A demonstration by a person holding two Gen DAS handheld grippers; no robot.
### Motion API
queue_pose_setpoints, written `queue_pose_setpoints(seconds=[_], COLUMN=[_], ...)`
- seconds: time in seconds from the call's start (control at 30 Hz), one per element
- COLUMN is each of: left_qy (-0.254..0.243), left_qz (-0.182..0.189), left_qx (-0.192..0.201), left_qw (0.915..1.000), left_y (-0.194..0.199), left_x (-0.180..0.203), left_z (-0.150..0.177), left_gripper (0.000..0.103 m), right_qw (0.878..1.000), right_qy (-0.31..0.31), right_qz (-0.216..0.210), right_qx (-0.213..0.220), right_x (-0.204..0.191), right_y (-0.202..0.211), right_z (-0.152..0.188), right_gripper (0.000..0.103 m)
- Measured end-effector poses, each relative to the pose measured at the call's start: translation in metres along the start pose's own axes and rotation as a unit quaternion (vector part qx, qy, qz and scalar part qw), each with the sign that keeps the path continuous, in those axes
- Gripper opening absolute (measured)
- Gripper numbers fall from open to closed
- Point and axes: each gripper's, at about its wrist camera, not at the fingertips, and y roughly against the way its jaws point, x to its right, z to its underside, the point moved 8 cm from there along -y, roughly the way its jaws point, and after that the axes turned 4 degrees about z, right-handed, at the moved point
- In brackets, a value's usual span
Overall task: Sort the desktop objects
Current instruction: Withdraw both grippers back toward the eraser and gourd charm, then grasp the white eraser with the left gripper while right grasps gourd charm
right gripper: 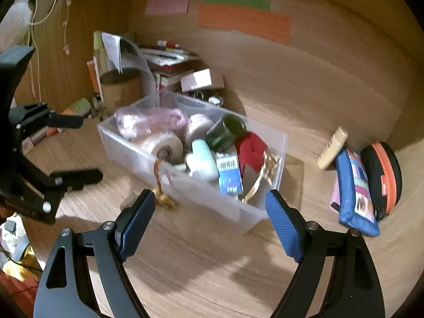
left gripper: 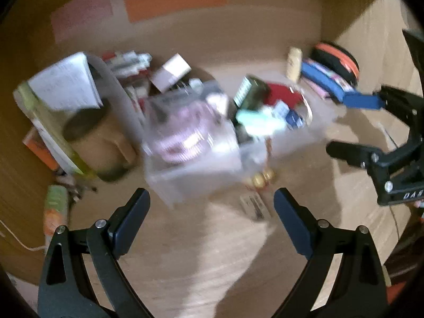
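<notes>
Right claw [right gripper: 209,206] gaping, clear bin [right gripper: 127,145] just beyond

Bin [right gripper: 137,143] mid-desk [right gripper: 201,265]; cases [right gripper: 355,185] right; books [right gripper: 169,58] behind.

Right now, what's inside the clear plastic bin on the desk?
The clear plastic bin holds a pink bundle, tape rolls, green jar, red cloth and blue carton; anything underneath is covered.

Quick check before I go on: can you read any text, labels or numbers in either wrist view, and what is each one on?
"DAS": partial white lettering on the right gripper body, cut off at the frame edge.
Blue-and-white box in the clear bin: barcode, print too blurred.
Pink, green and orange wall notes: unreadable.
Small card on the desk: blurred.
</notes>
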Motion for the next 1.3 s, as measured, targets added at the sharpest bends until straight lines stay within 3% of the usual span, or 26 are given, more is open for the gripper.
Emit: queue_pose_setpoints(seconds=[0.17,0.37,0.43,0.5,0.63,0.7,0.8,1.2,1.3], left_qy=[-0.020,-0.028,-0.033,-0.033,-0.021,-0.017,-0.021,0.013,0.020], left_qz=[0.010,0.028,0.031,0.035,0.045,0.059,0.065,0.067,0.057], left_qx=[-0.044,-0.059,-0.060,-0.069,-0.073,-0.074,-0.068,-0.036,-0.021], left_qw=[0.9988,0.9975,0.9972,0.9965,0.9961,0.9954,0.9953,0.9970,0.9980], left_y=[-0.032,-0.053,-0.056,-0.062,-0.068,-0.067,-0.063,-0.044,-0.037], left_x=[0.017,0.030,0.033,0.035,0.031,0.030,0.028,-0.009,-0.018], left_z=[0.022,0.026,0.024,0.022,0.021,0.021,0.023,0.030,0.030], left_gripper=[0.095,0.095,0.087,0.067,0.059,0.039,0.023,0.023,0.023], right_qw=[1.000,0.999,0.998,0.997,0.996,0.996,0.995,0.988,0.984], right_qy=[-0.002,-0.025,-0.030,-0.036,-0.048,-0.051,-0.052,-0.092,-0.115], right_qz=[0.001,-0.001,0.002,0.010,-0.004,-0.015,-0.032,-0.073,-0.076], right_qx=[-0.017,-0.044,-0.053,-0.062,-0.073,-0.073,-0.081,-0.101,-0.110], right_x=[-0.003,0.000,0.001,0.002,-0.003,-0.008,-0.018,-0.050,-0.058], right_y=[-0.003,-0.013,-0.016,-0.020,-0.027,-0.030,-0.038,-0.072,-0.081], right_z=[0.018,0.039,0.045,0.051,0.053,0.052,0.048,0.030,0.029], right_gripper=[0.083,0.083,0.083,0.083,0.083,0.083,0.083,0.081,0.072])
